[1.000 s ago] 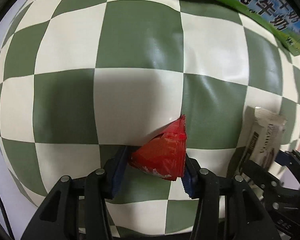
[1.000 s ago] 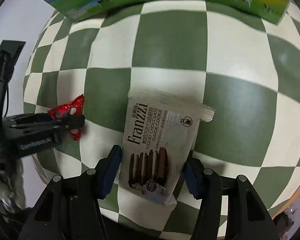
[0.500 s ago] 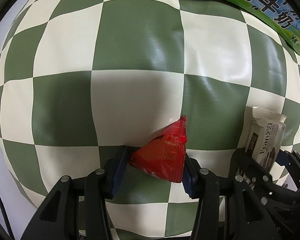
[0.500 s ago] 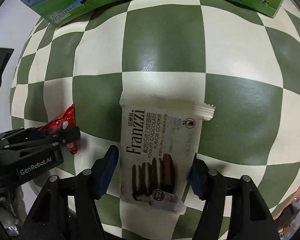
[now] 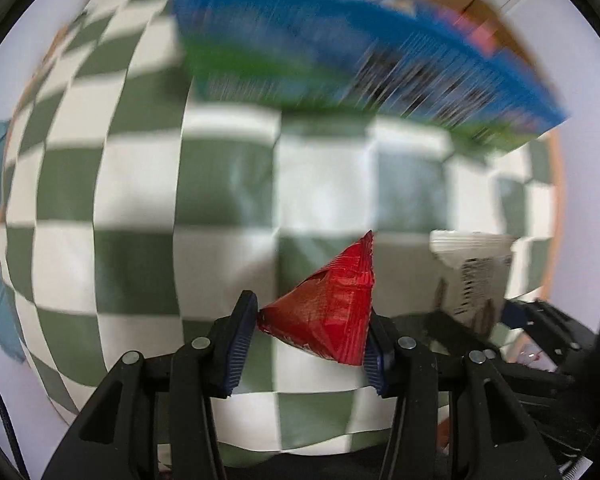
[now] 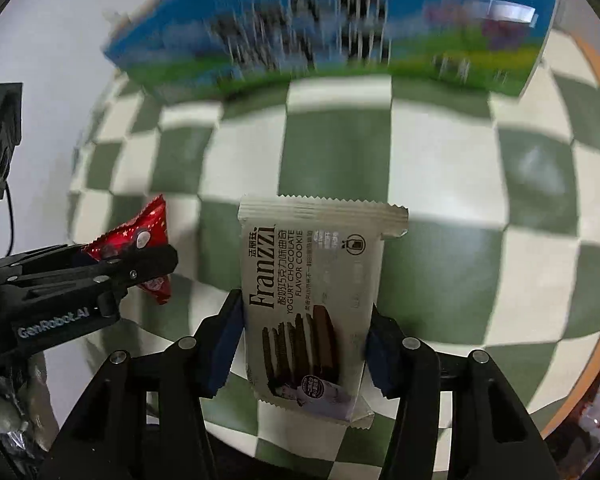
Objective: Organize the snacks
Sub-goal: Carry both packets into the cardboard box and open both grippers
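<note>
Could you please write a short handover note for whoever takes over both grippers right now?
Left gripper: shut on the red triangular snack packet, held off the checkered cloth.
Right gripper: shut on the Franzzi cookie packet, also lifted.
The blue-green milk carton box lies ahead at the far side of the cloth.
Done: both snacks picked up.
Left: set both down; the frames are blurred and do not show the destination.

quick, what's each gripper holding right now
Left gripper: closed on the red snack packet.
Right gripper: closed on the Franzzi cookie pack.
</note>
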Action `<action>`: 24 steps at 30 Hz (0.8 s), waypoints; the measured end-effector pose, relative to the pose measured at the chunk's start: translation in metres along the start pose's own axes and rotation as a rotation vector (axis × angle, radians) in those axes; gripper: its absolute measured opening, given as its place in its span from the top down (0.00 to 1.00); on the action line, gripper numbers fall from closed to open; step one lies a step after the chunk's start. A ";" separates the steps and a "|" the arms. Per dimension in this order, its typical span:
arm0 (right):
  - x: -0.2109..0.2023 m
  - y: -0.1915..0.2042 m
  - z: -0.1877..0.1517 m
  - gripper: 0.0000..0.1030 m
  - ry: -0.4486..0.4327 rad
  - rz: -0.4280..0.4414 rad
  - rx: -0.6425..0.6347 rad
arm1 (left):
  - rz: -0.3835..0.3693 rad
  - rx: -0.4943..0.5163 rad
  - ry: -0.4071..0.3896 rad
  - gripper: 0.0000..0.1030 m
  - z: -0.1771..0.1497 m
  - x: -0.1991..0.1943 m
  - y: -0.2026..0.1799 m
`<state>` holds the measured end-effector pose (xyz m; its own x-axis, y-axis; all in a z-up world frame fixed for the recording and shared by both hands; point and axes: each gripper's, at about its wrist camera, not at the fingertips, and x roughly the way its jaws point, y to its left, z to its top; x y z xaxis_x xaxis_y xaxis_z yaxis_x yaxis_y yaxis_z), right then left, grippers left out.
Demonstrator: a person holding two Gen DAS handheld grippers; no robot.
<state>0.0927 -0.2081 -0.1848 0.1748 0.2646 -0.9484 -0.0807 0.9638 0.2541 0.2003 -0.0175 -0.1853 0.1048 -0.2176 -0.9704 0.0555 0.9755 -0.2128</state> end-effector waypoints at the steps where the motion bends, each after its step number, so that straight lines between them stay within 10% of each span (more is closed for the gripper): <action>1: -0.018 0.000 0.010 0.44 -0.030 0.009 -0.011 | -0.018 0.008 -0.021 0.56 0.008 -0.013 -0.006; 11: -0.125 -0.027 0.151 0.44 -0.221 0.033 -0.041 | -0.097 0.077 -0.126 0.56 0.146 -0.084 -0.040; 24: -0.051 -0.064 0.334 0.44 -0.041 -0.086 -0.026 | -0.043 -0.033 0.120 0.56 0.314 0.014 -0.018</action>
<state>0.4170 -0.2724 -0.0896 0.2226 0.1830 -0.9576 -0.0895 0.9819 0.1669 0.5122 -0.0479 -0.1593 -0.0167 -0.2561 -0.9665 0.0242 0.9663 -0.2564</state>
